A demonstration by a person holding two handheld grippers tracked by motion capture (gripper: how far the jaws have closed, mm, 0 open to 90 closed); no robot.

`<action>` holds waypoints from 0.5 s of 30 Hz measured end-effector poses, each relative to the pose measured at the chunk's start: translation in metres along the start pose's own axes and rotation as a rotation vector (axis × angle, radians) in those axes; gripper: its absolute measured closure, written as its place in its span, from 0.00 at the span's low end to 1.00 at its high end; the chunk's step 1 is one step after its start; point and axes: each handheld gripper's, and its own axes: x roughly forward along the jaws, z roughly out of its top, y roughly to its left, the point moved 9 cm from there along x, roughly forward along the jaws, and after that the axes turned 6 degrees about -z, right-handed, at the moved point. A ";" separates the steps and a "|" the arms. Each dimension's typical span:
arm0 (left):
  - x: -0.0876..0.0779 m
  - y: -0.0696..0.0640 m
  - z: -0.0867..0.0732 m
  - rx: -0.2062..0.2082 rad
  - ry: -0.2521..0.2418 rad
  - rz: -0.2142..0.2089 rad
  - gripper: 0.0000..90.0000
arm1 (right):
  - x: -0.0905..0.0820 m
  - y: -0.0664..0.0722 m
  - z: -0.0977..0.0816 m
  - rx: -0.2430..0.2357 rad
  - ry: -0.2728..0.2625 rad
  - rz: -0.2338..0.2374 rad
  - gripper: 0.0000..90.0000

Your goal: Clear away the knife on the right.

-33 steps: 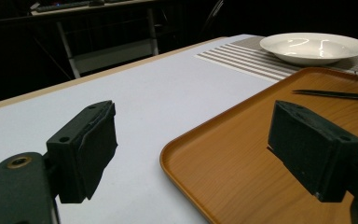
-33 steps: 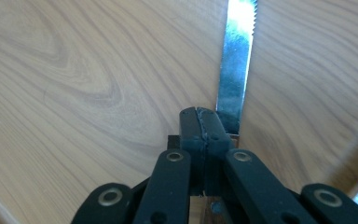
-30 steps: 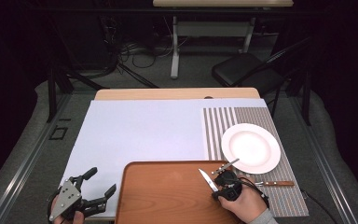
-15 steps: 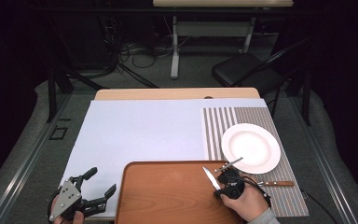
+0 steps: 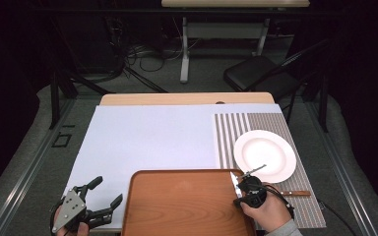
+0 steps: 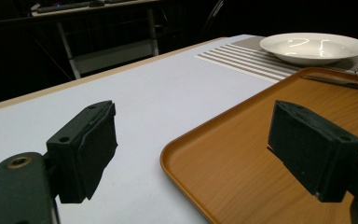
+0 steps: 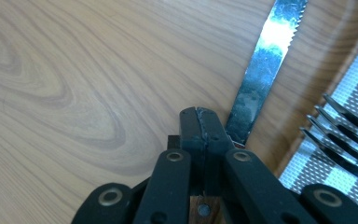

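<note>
My right gripper (image 5: 242, 192) hovers over the right edge of the brown wooden tray (image 5: 177, 206), jaws shut on a knife (image 5: 234, 181). In the right gripper view the closed jaws (image 7: 199, 116) pinch the knife's wooden handle. Its serrated blade (image 7: 265, 65) reaches out over the tray's wood grain (image 7: 74, 70). Fork tines (image 7: 335, 126) lie just to the right on the striped placemat (image 7: 354, 70). My left gripper (image 5: 107, 191) rests open at the table's front left, beside the tray's left rim (image 6: 186, 154), with nothing between its pads (image 6: 93, 154).
A white plate (image 5: 265, 155) (image 6: 314, 46) sits on the striped placemat (image 5: 226, 132) at the right. A wooden handle (image 5: 296, 193) lies on the mat just right of my right hand. A white sheet (image 5: 147, 142) covers the table. A chair stands beyond the far edge.
My right gripper has shifted a little to the right with the knife, toward the plate. The left gripper has stayed put.
</note>
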 end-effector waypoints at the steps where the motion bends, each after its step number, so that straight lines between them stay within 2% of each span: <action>1: 0.000 0.000 0.000 0.000 0.000 0.000 0.17 | -0.001 0.000 -0.001 0.007 0.009 -0.004 1.00; 5: 0.000 0.000 0.000 0.001 -0.001 -0.001 0.17 | -0.002 -0.003 -0.002 0.011 0.018 -0.006 1.00; 7: 0.000 0.000 0.000 0.001 -0.002 0.000 0.17 | -0.002 -0.005 -0.003 -0.005 0.017 -0.012 1.00; 8: 0.000 0.000 0.000 0.001 -0.002 0.000 0.17 | -0.002 -0.005 -0.003 0.012 0.019 -0.008 1.00; 15: 0.000 0.000 0.000 0.002 -0.001 -0.001 0.17 | -0.003 -0.006 -0.004 0.017 0.019 -0.012 1.00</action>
